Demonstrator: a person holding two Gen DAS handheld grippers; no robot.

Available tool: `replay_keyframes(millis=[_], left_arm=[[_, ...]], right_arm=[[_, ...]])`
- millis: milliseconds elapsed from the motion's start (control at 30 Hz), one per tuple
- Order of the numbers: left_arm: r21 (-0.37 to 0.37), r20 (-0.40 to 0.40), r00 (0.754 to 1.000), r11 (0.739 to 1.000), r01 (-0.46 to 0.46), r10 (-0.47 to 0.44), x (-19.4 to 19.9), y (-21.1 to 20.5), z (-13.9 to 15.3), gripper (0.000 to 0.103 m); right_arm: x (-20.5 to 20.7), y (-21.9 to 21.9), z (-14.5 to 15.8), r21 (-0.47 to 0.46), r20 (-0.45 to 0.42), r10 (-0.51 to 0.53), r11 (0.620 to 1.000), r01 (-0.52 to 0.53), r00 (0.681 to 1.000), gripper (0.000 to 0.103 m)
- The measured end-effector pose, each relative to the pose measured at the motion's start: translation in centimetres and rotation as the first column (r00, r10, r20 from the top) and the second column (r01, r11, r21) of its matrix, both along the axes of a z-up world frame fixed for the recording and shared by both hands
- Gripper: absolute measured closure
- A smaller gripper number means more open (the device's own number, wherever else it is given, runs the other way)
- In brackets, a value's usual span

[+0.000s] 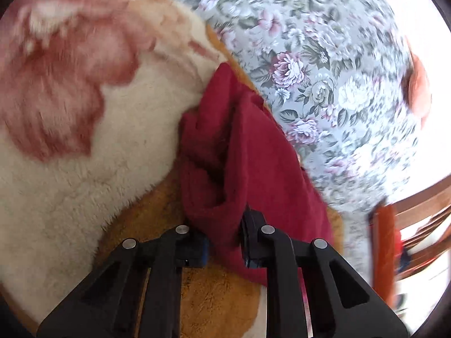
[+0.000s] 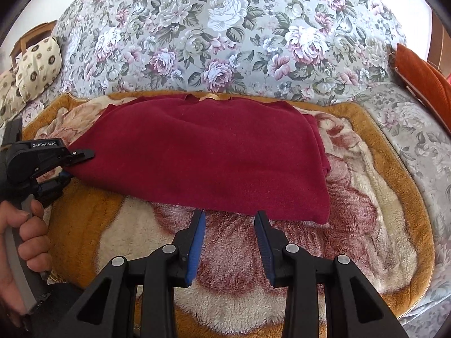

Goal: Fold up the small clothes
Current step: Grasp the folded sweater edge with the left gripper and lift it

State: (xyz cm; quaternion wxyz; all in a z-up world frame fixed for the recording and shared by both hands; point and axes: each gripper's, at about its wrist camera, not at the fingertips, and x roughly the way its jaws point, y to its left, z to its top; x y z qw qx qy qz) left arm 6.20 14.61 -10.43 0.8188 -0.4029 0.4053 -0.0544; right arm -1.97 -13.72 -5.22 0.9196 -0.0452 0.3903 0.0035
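Lying half-folded along the far edge of the plush blanket (image 2: 366,197) on the floral bed (image 2: 225,28), the soft, limp maroon fleece garment (image 2: 211,155) should bunch easily, its left end pinched by the left gripper (image 1: 225,242), best taken at corners; right gripper (image 2: 229,242) part-open, empty.

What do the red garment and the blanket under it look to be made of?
Red garment: seemingly fleece or brushed knit, with a matte, slightly fuzzy surface and soft folds. Blanket: probably plush synthetic pile, with long shaggy fibres and a printed rose pattern inside an orange border.
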Motion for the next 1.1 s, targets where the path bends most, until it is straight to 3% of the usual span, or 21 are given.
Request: replay_keyframes(millis=[100, 233, 533, 933, 1100], left_arm=[[0.090, -0.017, 1.000, 0.996, -0.009, 0.011, 0.1, -0.4, 0.2, 0.088], [0.070, -0.052, 0.999, 0.997, -0.014, 0.018, 0.5, 0.1, -0.8, 0.083], [0.129, -0.060, 0.998, 0.992, 0.004, 0.004, 0.7, -0.5, -0.5, 0.083], [0.140, -0.068, 0.998, 0.990, 0.013, -0.003, 1.0, -0.7, -0.6, 0.083], [0.126, -0.053, 0.999, 0.992, 0.019, -0.012, 0.8, -0.7, -0.5, 0.092]], right_arm=[[0.1, -0.4, -0.1, 0.024, -0.010, -0.006, 1.000, 0.007, 1.000, 0.069], [0.3, -0.9, -0.2, 0.047, -0.023, -0.019, 0.999, 0.020, 1.000, 0.068], [0.3, -0.6, -0.3, 0.026, -0.033, -0.020, 0.999, 0.021, 0.999, 0.069], [0.7, -0.2, -0.3, -0.010, -0.052, -0.032, 0.999, 0.032, 0.998, 0.068], [0.6, -0.1, 0.2, -0.021, -0.045, -0.035, 0.999, 0.034, 0.998, 0.068]])
